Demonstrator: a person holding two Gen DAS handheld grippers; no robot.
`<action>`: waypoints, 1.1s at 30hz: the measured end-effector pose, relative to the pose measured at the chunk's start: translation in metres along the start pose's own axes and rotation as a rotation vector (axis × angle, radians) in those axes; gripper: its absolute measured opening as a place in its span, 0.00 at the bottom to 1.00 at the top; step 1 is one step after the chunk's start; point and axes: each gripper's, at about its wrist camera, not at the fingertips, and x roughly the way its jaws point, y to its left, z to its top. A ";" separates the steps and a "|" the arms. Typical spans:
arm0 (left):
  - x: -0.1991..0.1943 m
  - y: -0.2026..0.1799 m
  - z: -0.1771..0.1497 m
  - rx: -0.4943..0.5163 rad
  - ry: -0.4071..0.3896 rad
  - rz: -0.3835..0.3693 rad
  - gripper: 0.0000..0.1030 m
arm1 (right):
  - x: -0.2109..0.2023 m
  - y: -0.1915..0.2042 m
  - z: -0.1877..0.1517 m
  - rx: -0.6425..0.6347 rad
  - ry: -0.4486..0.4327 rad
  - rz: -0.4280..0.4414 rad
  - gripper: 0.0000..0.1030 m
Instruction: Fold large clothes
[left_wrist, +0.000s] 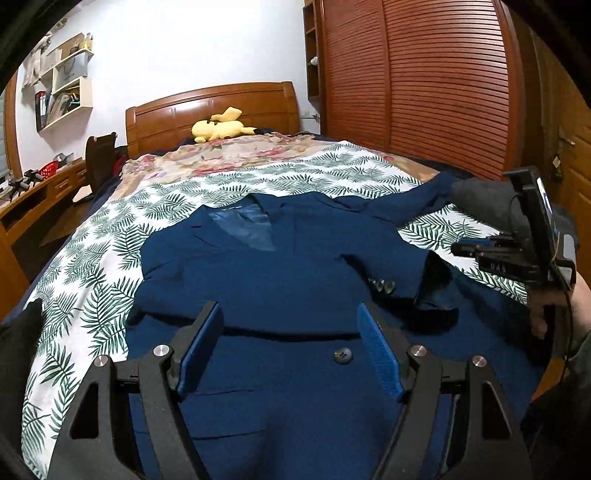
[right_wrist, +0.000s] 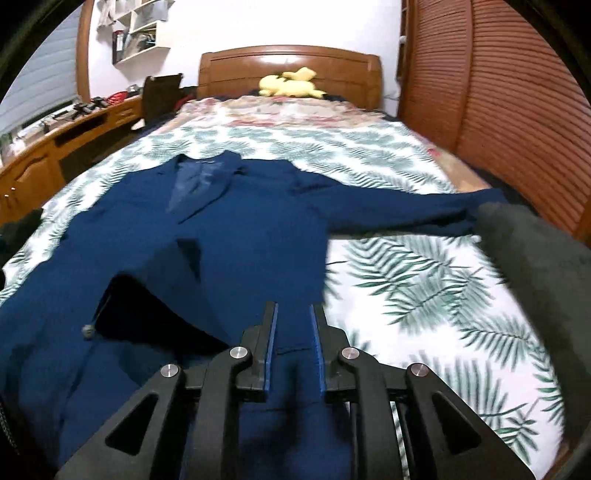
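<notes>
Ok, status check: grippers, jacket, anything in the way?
Left gripper open, empty. Right gripper narrowly open, empty. Blue jacket flat on bed, one sleeve folded across. Nothing blocking.

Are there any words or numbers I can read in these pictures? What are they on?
None can be read for sure.
Faint pale marks on the right gripper, seen from the left wrist camera: too small and blurred to read.
Folders on the wall shelf: any labels are too small to read.
Blue jacket, leaf-print bedspread and yellow plush toy: no writing shows.
</notes>
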 end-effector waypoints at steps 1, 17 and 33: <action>0.000 0.000 0.000 0.001 0.001 0.000 0.73 | -0.001 -0.003 0.000 0.019 0.002 0.015 0.16; 0.001 0.005 0.001 -0.014 0.001 0.009 0.73 | -0.020 0.088 -0.002 -0.133 -0.090 0.375 0.59; -0.001 0.008 0.000 -0.021 0.002 0.006 0.73 | -0.006 0.039 0.019 -0.054 -0.031 0.125 0.04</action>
